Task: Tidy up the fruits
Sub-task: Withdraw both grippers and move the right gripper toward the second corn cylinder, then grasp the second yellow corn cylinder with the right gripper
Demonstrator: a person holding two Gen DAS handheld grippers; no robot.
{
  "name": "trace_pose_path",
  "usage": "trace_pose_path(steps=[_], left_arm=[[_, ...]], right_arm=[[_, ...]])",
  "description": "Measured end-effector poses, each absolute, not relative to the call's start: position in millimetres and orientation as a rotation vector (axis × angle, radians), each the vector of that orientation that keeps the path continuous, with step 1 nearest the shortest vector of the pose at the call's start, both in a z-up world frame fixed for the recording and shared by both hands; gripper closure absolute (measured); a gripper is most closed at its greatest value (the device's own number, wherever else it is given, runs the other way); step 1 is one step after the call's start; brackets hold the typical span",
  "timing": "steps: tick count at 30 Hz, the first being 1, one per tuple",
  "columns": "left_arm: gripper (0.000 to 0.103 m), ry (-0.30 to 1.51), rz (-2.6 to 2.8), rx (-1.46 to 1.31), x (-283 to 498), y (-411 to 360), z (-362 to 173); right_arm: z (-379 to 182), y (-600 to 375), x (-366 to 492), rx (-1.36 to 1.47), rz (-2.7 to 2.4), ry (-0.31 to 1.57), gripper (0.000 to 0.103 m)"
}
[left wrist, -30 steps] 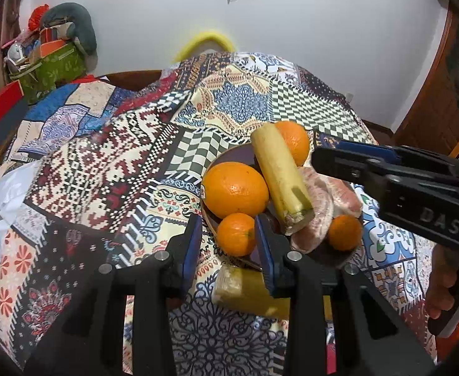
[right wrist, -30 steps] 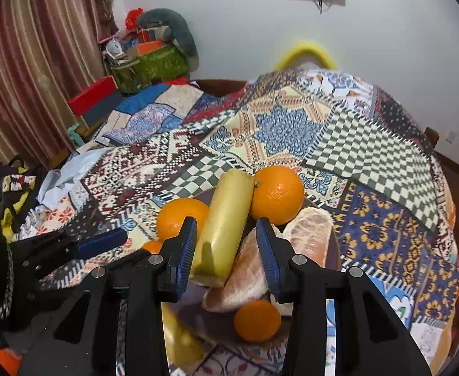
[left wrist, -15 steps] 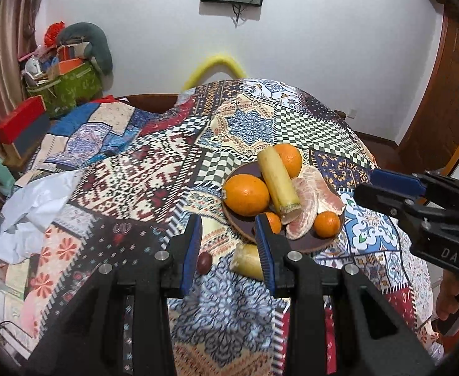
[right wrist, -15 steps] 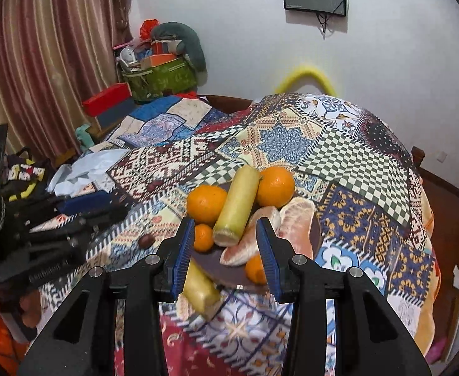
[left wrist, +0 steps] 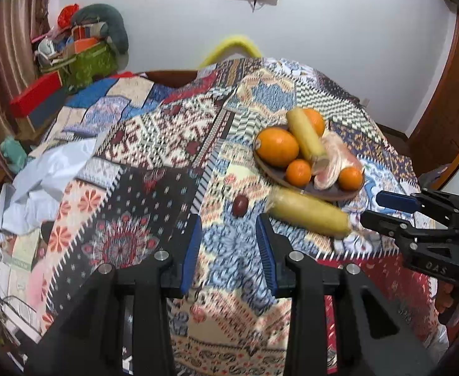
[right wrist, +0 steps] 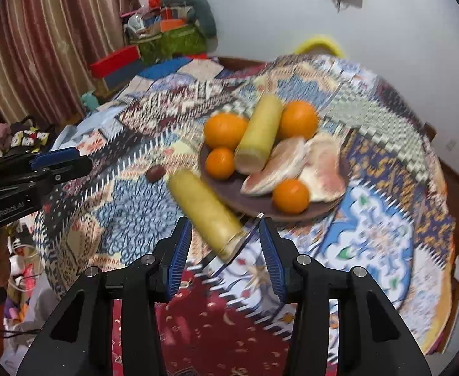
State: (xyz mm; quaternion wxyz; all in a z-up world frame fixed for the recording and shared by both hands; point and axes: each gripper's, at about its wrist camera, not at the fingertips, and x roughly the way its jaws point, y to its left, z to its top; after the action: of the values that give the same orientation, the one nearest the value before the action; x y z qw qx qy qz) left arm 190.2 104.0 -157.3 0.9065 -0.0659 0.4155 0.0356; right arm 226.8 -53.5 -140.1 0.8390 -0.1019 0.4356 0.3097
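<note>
Two pieces lie off the plate (right wrist: 217, 192): a yellow stalk (right wrist: 206, 211) just beside its rim and a dark fruit (left wrist: 240, 206) farther out on the cloth (left wrist: 229, 250). Right gripper (right wrist: 224, 255) hovers over the stalk's near end, jaws opening, nothing pinched. Left gripper (left wrist: 228, 244) hangs parted and empty. Next, I judge: straddle the stalk, close, lift it onto the plate.

A patchwork cloth (right wrist: 370, 244) covers the desk. On it sits a brown plate (right wrist: 254, 202) of fruit; at its 7 o'clock lies a yellow cylinder (right wrist: 207, 210), at 9 a dark plum (right wrist: 154, 173).
</note>
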Motion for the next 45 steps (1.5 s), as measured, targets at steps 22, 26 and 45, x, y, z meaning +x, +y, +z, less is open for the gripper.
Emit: trace_pose_path(steps=[22,26,45], left_arm=[[0.067,0.935,0.072,-0.161,188,105,-195],[0.067,0.934,0.077,-0.168,185,107,-194],[0.068,0.934,0.065,-0.160,176,97,-191]], right_arm=[[-179,-33,239,-0.307,0.710,0.995,0.069],[-175,-49,226,-0.269,0.709,1.002,0.072],[-143,-69,218,-0.221,0.728,0.957,0.063]])
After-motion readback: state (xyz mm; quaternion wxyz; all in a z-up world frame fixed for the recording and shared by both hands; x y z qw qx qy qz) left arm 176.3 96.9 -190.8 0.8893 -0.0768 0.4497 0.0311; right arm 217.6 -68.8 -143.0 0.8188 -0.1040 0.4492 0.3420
